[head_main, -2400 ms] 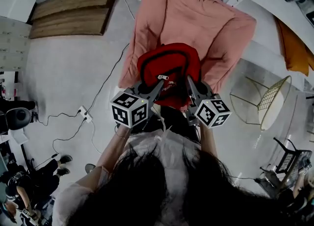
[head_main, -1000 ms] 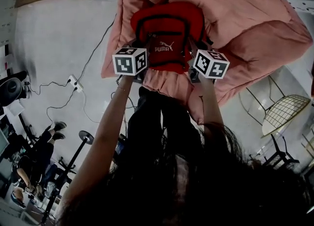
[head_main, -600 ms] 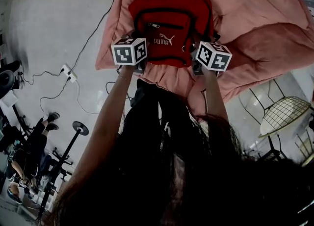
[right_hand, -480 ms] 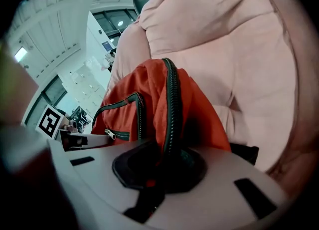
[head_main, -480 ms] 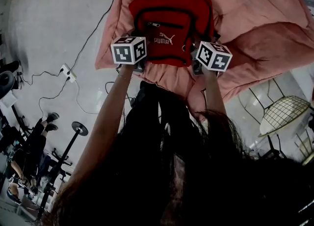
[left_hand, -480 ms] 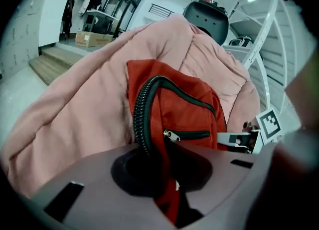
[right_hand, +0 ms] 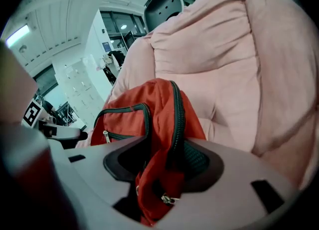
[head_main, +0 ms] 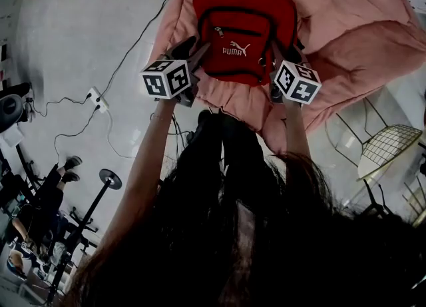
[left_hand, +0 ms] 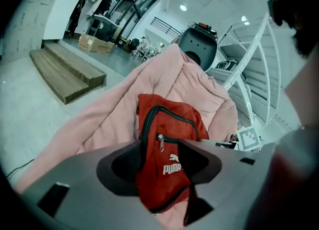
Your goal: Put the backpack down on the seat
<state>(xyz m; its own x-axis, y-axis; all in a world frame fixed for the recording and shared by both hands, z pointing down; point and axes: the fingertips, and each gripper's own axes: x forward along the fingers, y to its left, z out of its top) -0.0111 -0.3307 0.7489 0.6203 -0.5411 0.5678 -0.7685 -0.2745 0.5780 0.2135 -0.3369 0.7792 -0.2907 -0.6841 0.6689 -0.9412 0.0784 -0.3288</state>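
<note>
Left arm (head_main: 143, 166) reaches forward, nearly straight, wrist canted. The left gripper (head_main: 192, 49) points in at the near-left corner of the backpack (head_main: 243, 29). Its jaws stand apart, the logo panel lying loose between them, not pinched. The backpack lies front up on the pink seat (head_main: 346, 19), top toward the far backrest, its weight seemingly on the cushion already. Right arm (head_main: 296, 126) extends alongside. The right gripper (head_main: 278, 66) is clamped on bunched fabric and zipper at the near-right side, probably to steady the bag against sliding off the near edge. Judgement: set-down nearly done, right release outstanding.
</note>
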